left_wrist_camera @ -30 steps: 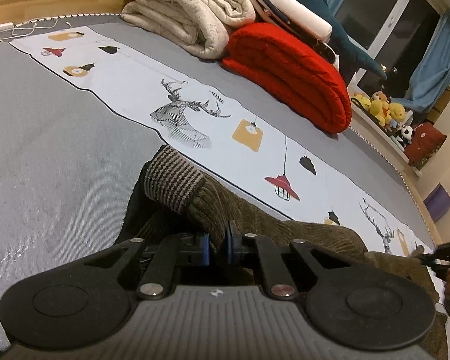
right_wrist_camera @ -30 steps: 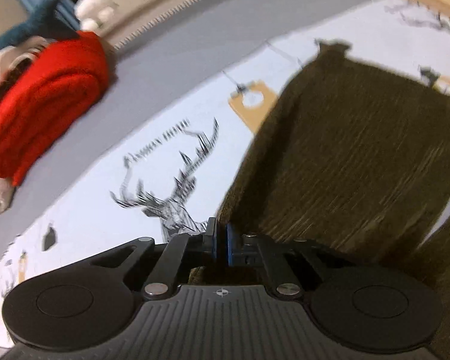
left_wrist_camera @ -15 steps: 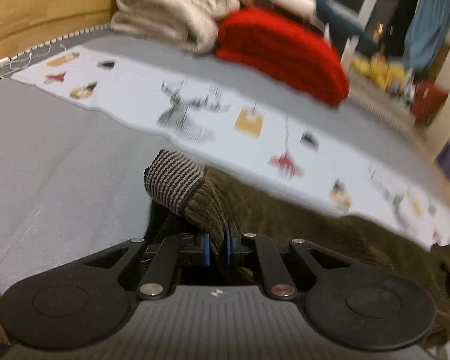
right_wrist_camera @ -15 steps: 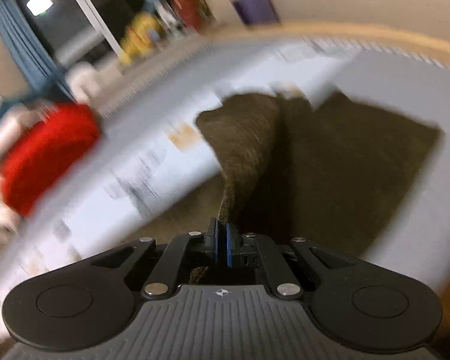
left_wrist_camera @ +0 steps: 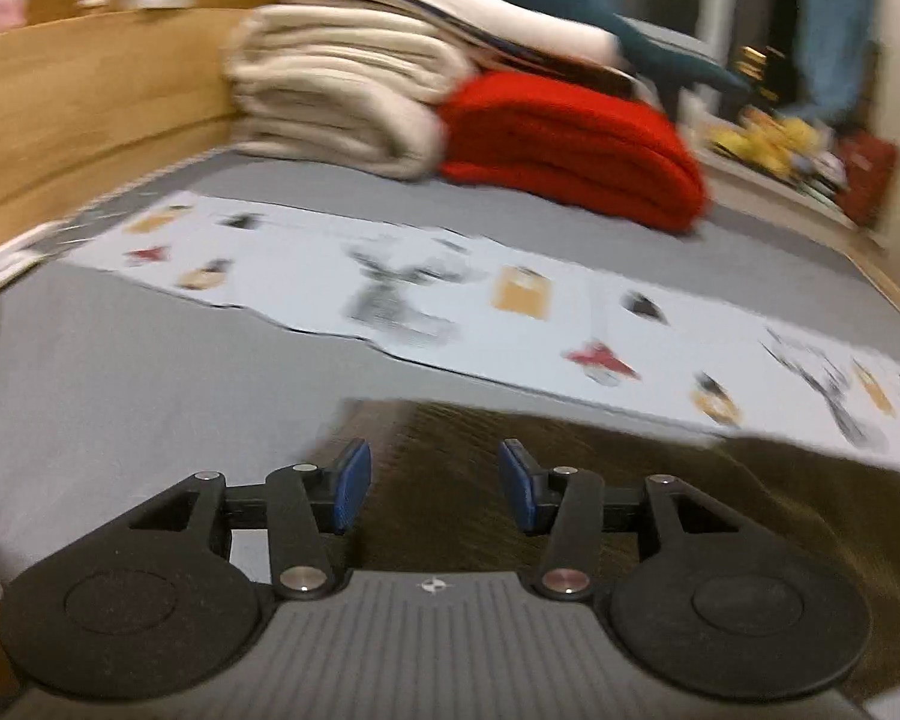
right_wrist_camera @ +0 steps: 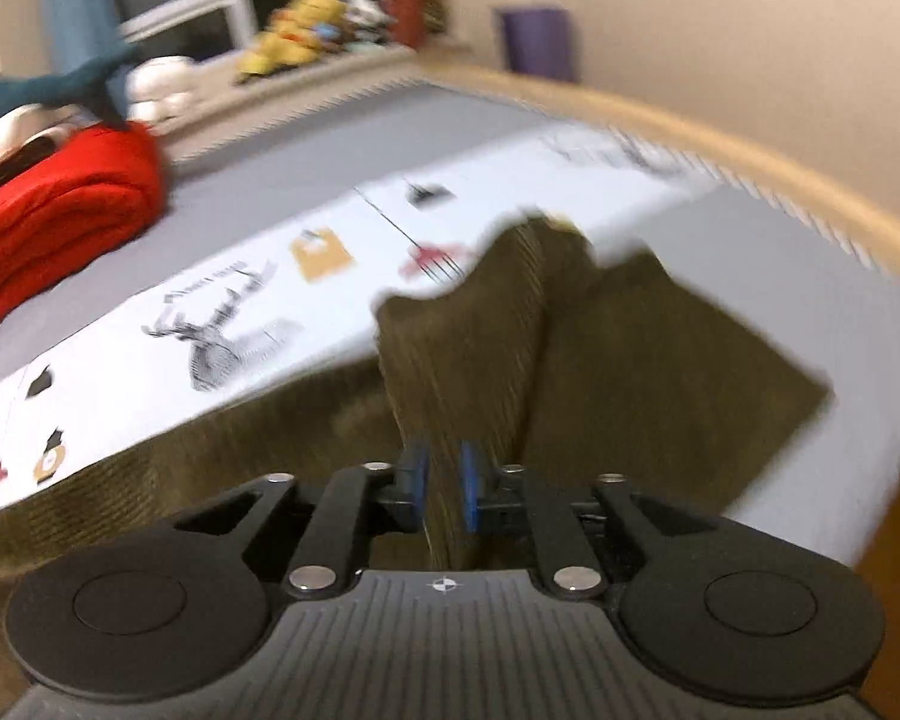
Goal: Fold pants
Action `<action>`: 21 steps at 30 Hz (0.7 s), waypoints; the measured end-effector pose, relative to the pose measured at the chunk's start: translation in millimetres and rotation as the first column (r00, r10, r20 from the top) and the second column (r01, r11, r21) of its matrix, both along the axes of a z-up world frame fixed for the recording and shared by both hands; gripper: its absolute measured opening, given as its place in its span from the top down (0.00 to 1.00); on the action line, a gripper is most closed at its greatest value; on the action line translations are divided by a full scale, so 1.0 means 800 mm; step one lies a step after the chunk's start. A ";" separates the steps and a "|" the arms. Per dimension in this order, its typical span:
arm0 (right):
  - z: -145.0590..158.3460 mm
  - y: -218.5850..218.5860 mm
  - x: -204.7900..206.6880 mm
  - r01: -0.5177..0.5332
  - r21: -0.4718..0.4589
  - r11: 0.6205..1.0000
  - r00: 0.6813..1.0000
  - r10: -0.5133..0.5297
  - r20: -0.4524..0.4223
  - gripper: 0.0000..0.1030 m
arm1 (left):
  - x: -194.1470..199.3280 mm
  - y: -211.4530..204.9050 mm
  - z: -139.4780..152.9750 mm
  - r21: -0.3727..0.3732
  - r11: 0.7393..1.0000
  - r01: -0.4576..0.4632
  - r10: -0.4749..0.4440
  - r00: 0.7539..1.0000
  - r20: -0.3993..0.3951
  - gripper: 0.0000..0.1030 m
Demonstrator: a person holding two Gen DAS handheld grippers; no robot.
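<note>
The pants (left_wrist_camera: 570, 480) were clamped a second ago; now both hand-held grippers' jaws are opening, and the fold is seemingly laid on the bed (left_wrist_camera: 150, 372)

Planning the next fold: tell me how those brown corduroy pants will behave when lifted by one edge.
The pants are probably floppy: a ridge of cloth stands up in front of the right gripper, whose jaws are opening around it, and should slump. The thick ribbed cloth likely grips the pads rather than slipping. Near the left gripper, also opening, they lie flat on the bed, so dragging may bunch them.
</note>
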State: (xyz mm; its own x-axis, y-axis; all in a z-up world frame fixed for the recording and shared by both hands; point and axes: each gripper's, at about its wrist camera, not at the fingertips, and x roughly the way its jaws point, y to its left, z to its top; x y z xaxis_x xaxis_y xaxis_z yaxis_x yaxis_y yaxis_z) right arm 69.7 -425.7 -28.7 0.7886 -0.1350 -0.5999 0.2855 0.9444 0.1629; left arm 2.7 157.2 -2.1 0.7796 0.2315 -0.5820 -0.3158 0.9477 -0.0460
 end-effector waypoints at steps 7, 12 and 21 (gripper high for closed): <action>-0.026 -0.010 0.050 -0.127 -0.123 0.984 0.992 0.123 -0.041 0.65 | 0.053 -0.008 -0.075 -0.028 0.999 0.019 -0.028 0.936 -0.350 0.49; -0.056 0.007 0.080 -0.179 -0.210 0.961 0.980 0.156 -0.123 0.59 | 0.052 -0.018 -0.083 -0.005 1.000 0.017 -0.018 0.943 -0.333 0.40; -0.077 0.032 0.113 -0.269 -0.368 0.890 0.951 0.185 -0.248 0.60 | 0.061 -0.030 -0.090 0.048 0.999 0.024 -0.007 0.949 -0.316 0.35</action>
